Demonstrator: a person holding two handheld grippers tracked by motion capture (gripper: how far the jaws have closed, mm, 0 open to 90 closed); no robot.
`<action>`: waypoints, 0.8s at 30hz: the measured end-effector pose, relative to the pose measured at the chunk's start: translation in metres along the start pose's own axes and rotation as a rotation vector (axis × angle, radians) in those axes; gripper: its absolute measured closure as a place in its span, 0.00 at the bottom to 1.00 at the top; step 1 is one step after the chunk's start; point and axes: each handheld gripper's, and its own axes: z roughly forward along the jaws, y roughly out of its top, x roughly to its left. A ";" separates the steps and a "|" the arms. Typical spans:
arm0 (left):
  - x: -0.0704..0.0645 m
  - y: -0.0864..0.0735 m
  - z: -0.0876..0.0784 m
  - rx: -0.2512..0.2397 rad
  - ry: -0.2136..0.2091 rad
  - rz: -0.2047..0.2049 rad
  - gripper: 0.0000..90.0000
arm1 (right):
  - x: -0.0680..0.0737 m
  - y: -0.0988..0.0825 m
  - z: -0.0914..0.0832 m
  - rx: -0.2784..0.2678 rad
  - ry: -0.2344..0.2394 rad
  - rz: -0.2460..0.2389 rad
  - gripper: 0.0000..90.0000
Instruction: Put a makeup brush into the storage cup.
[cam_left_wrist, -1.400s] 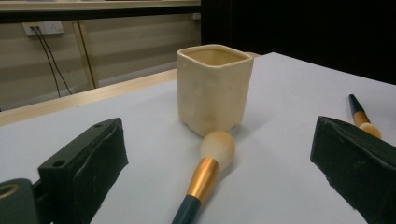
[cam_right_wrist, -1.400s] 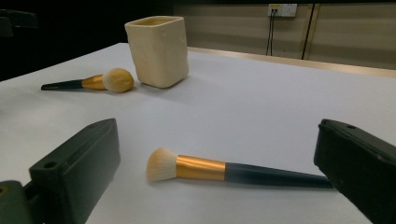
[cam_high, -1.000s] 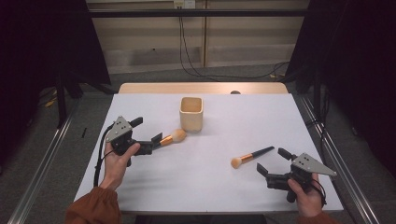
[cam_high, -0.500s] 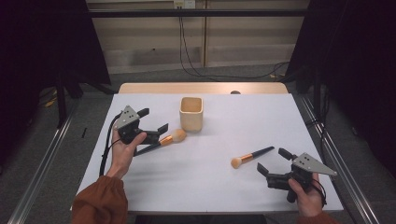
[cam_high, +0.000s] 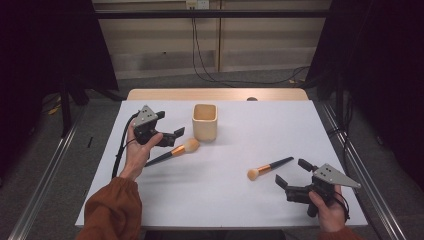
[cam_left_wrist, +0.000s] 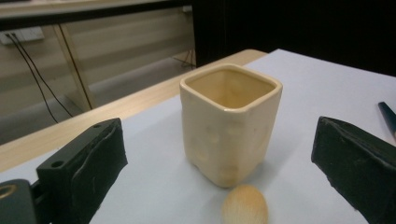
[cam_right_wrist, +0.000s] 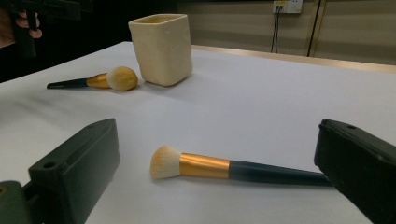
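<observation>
here cream square cup (cam_left_wrist: 229, 122), glossy, upright, dimpled walls.

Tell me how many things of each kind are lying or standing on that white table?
Makeup brushes: 2, one by the left gripper, one before the right gripper.
Cream square cups: 1, standing upright.
Total: 3 things.

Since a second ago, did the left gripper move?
Yes. The left gripper rose and went farther up the table, closer to the cup, leaving the round brush lying there.
</observation>
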 end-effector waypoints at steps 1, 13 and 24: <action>0.000 0.001 0.000 0.014 -0.003 0.003 0.04 | 0.000 0.000 -0.001 0.001 0.000 -0.005 0.00; 0.002 0.006 0.006 0.210 -0.059 0.074 0.04 | -0.001 0.000 0.001 0.007 -0.001 -0.005 0.00; 0.002 0.005 0.016 0.412 -0.104 0.104 0.06 | 0.000 0.000 0.001 0.010 0.001 -0.004 0.00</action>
